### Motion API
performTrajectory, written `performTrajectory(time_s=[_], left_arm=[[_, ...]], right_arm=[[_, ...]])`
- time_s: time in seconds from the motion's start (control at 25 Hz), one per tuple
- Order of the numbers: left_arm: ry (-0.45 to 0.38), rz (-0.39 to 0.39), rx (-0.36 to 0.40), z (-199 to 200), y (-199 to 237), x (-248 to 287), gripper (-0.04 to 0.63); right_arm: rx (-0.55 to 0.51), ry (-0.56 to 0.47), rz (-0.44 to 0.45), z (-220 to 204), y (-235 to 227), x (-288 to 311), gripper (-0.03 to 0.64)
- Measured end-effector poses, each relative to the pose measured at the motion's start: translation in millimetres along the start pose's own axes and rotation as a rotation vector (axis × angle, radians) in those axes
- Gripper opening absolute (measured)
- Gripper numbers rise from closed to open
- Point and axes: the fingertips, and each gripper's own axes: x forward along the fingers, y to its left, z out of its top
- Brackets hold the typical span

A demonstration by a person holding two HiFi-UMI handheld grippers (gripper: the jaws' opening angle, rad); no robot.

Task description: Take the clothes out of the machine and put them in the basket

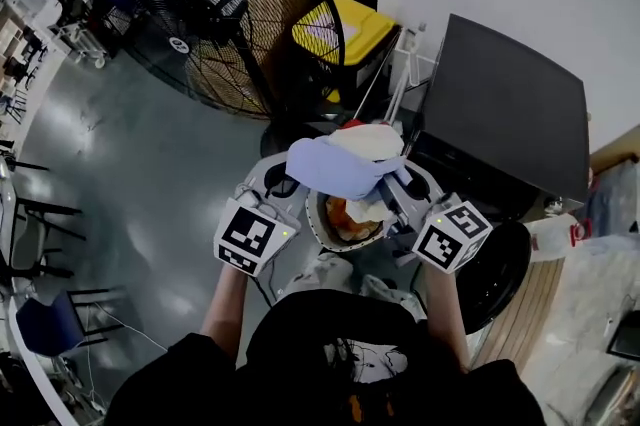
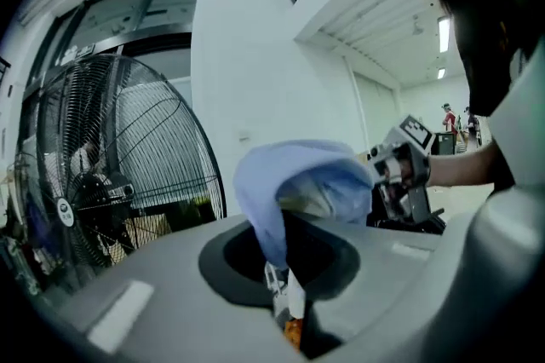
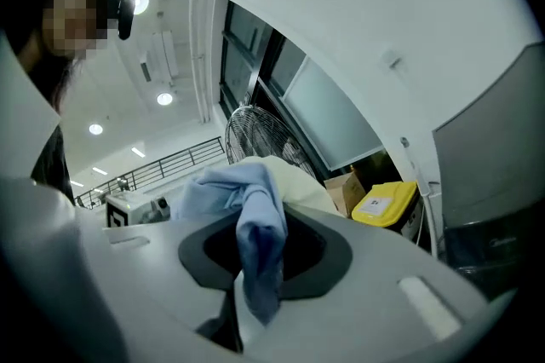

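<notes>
A light blue garment [image 1: 335, 169] with a cream cloth [image 1: 372, 142] bundled on top hangs between both grippers, above the basket [image 1: 318, 226]. Orange and white clothes [image 1: 352, 212] lie in that basket. My left gripper [image 1: 283, 182] is shut on the blue garment's left end [image 2: 294, 182]. My right gripper [image 1: 405, 182] is shut on its right end, and the blue fabric [image 3: 255, 242] droops between the jaws. The dark washing machine [image 1: 510, 104] stands at the right with its round door opening [image 1: 497, 276] low beside me.
A large black floor fan [image 1: 200, 4] stands behind the basket, with a yellow-lidded bin [image 1: 348, 29] to its right. A white bottle [image 1: 548, 236] sits by the machine. White wall runs behind the machine. Grey floor spreads to the left.
</notes>
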Motion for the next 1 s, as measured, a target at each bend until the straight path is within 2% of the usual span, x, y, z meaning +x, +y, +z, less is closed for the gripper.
performTrajectory(time_s=[0.12, 0.36, 0.48, 0.6, 0.76, 1.0], left_arm=[[0.005, -0.038, -0.009, -14.2, 13.3, 4.3, 0.009], [-0.107, -0.1, -0.063, 1.0, 35.8, 10.0, 0.009], [-0.116, -0.141, -0.068, 0.5, 34.1, 12.2, 0.009], [-0.052, -0.189, -0.032, -20.4, 31.0, 20.9, 0.009], [0.042, -0.277, -0.025, -61.0, 17.9, 42.0, 0.009], [0.207, -0.387, -0.017, -128.3, -6.0, 74.3, 0.009]], right_arm=[[0.019, -0.034, 0.026, 13.3, 16.0, 19.0, 0.092], [0.026, -0.101, 0.074, 42.5, 42.8, 45.2, 0.091], [0.033, -0.116, 0.05, 41.2, 39.5, 43.2, 0.091], [0.062, -0.094, -0.025, 22.3, 18.3, 42.4, 0.091], [0.115, -0.041, -0.146, -17.0, -21.0, 34.6, 0.091], [0.09, 0.14, -0.358, -87.3, -79.1, 16.2, 0.091]])
